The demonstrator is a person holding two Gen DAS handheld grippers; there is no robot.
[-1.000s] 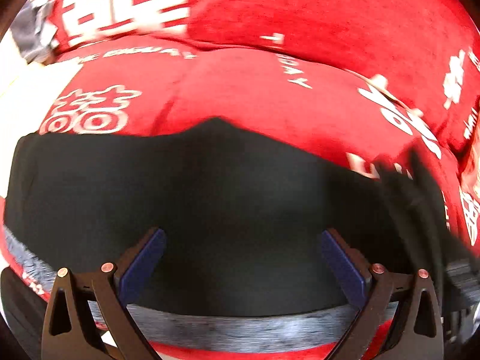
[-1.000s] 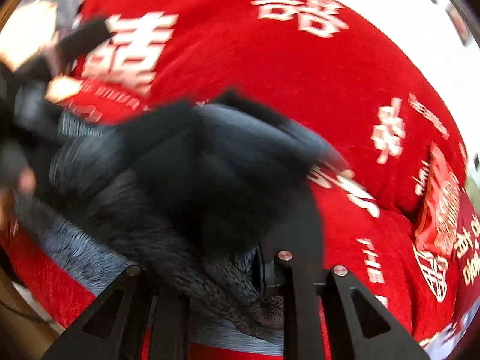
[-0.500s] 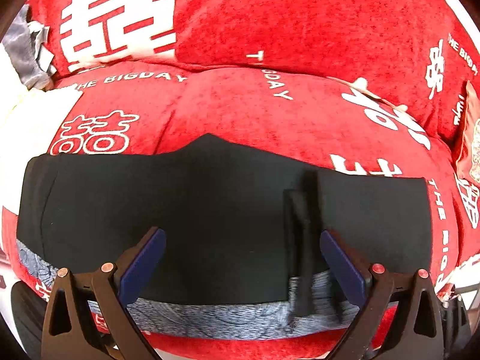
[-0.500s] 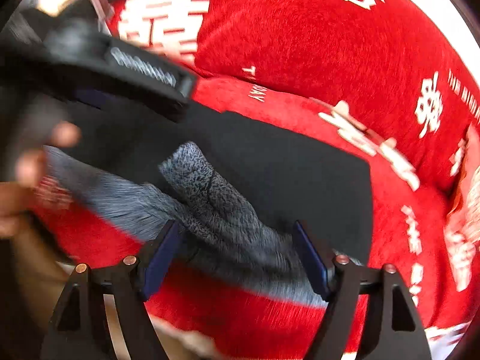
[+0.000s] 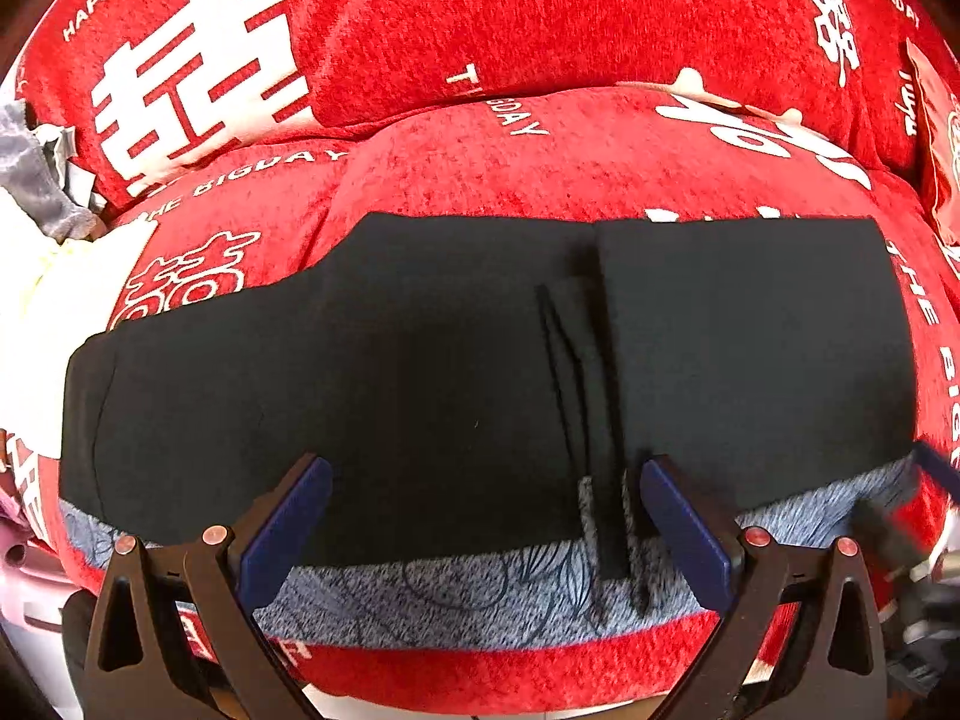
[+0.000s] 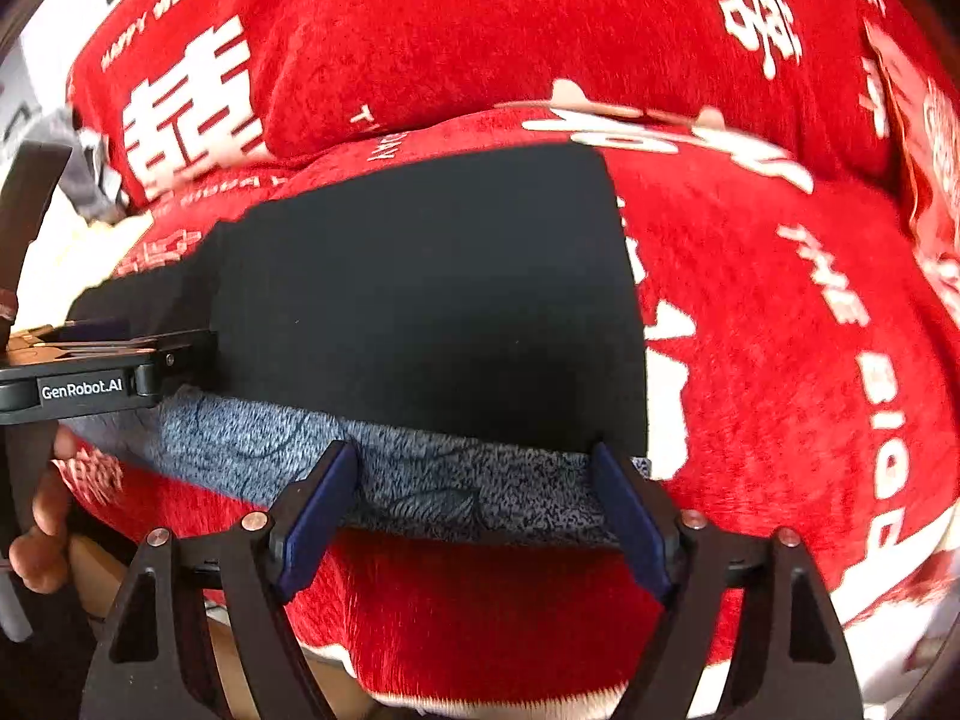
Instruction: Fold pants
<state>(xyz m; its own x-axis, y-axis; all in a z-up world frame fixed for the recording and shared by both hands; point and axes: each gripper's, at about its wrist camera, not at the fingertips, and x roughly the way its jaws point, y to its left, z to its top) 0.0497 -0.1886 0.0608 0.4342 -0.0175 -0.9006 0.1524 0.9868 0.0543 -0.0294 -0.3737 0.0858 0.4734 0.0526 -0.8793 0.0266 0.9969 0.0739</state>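
Observation:
The black pants lie flat on the red cushion, with a grey patterned inner edge along the near side. One end is folded over onto the right part, its edge forming a seam near the middle. My left gripper is open and empty just above the near grey edge. My right gripper is open and empty over the grey edge of the folded part. The left gripper's body shows at the left of the right wrist view.
The red cushion with white lettering runs under the pants, with a red backrest cushion behind. Grey and white cloth lies at the far left. A red packet sits at the far right.
My right gripper laid the pants end over onto the rest, opened and let it go, then drew back to the near edge. My left gripper stayed open and pulled back a little.

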